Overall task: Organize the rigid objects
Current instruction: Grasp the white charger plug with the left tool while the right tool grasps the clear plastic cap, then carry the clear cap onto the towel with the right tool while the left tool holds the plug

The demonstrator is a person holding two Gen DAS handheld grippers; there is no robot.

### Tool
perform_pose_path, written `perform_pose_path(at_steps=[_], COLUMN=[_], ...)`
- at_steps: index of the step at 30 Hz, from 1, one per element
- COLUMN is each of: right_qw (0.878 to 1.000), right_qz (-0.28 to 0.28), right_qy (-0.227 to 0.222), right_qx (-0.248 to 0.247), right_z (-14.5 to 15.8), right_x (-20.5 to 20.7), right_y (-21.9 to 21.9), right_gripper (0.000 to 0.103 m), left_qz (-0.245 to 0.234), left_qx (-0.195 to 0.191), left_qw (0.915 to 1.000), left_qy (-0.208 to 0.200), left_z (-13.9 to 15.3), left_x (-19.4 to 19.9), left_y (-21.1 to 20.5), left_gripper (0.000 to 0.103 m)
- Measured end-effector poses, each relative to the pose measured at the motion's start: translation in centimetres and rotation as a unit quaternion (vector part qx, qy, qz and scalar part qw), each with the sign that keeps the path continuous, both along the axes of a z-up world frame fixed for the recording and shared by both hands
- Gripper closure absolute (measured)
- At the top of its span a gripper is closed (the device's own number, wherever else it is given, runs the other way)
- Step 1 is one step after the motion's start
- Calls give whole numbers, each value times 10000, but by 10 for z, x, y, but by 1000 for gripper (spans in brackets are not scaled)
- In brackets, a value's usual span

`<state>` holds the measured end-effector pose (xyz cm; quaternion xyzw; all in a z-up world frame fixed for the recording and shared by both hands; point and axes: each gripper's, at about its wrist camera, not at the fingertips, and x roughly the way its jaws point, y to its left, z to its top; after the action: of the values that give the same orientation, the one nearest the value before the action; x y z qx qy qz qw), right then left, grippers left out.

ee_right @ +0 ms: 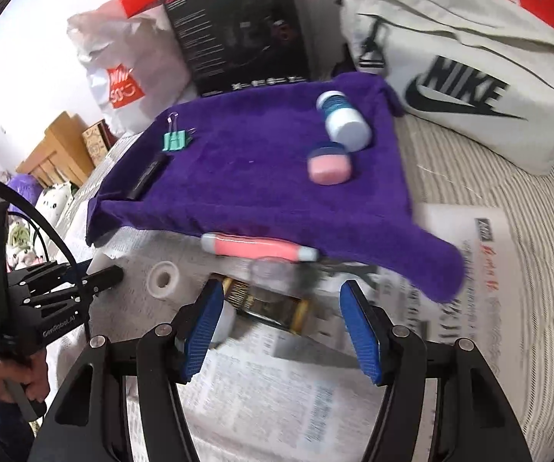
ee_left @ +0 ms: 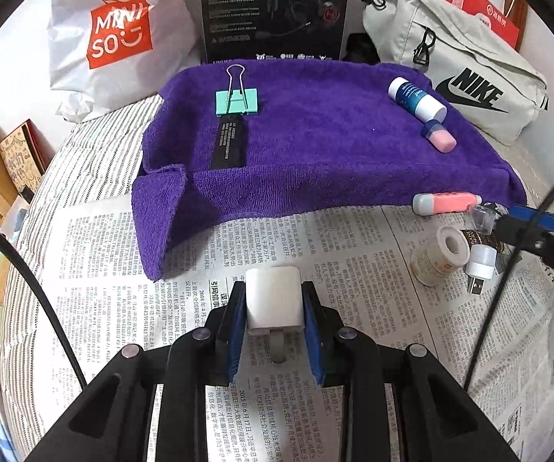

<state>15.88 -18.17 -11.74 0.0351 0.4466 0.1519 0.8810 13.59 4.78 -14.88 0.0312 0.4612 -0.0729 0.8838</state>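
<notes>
My left gripper (ee_left: 273,288) is shut on a white block (ee_left: 273,304), held just above the newspaper (ee_left: 353,269) in front of a purple towel (ee_left: 315,146). On the towel lie a teal binder clip (ee_left: 237,102), a black flat stick (ee_left: 230,144), a blue-and-white bottle (ee_left: 417,99) and a pink-and-blue cap (ee_left: 439,136). A pink tube (ee_left: 446,203) lies at the towel's front edge. In the blurred right wrist view, my right gripper (ee_right: 281,285) stands open over a dark-and-gold packet (ee_right: 273,304), its pads apart from it, with the pink tube (ee_right: 257,250) just beyond.
A tape roll (ee_left: 440,256), a white USB light (ee_left: 479,265) and a clear cap (ee_left: 482,217) lie on the newspaper at the right. A black box (ee_left: 273,11), a white shopping bag (ee_left: 119,38) and a grey Nike bag (ee_left: 469,69) line the back.
</notes>
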Motion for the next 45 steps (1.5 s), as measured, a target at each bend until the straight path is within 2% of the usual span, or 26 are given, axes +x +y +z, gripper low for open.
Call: perform_pose_path(at_steps=[8, 10, 12, 17, 21, 23, 26, 32, 39, 45], right_qw=[9998, 9998, 9999, 9999, 9977, 9970, 9970, 9948, 9966, 9960], right_qz=[-168, -157, -127, -102, -164, -211, -236, -285, -280, -274], right_qy=[34, -75, -60, -24, -197, -225, -218, -490, -438, -453], right_qx=[-63, 17, 79, 15, -628, -716, -704, -849, -646, -724], right_z=[-18, -19, -18, -10, -3, -6, -15, -22, -22, -22], right_x=[13, 13, 14, 4, -13, -18, -22, -31, -29, -29], right_y=[12, 12, 11, -3, -20, -28, -35, -34, -38, -38], right_gripper=[50, 59, 76, 76, 76, 76, 76, 76, 75, 75], left_qz=[-71, -82, -71, -73, -37, -27, -23, -16, -6, -9], left_qx=[-117, -122, -141, -160, -191, -199, -220, -208, -193, -178], left_qw=[9997, 9996, 9995, 9993, 9988, 9984, 9984, 9984, 9984, 9984], left_qy=[-187, -233, -260, -344, -453, -521, -525, -533, -533, -535], left_z=[-1, -1, -1, -2, -3, -4, -3, -3, -3, -3], left_x=[-6, -9, -9, -11, -13, -15, -15, -15, -16, -16], left_y=[6, 7, 7, 7, 5, 5, 6, 6, 4, 4], left_gripper=[77, 77, 77, 77, 77, 77, 77, 77, 77, 77])
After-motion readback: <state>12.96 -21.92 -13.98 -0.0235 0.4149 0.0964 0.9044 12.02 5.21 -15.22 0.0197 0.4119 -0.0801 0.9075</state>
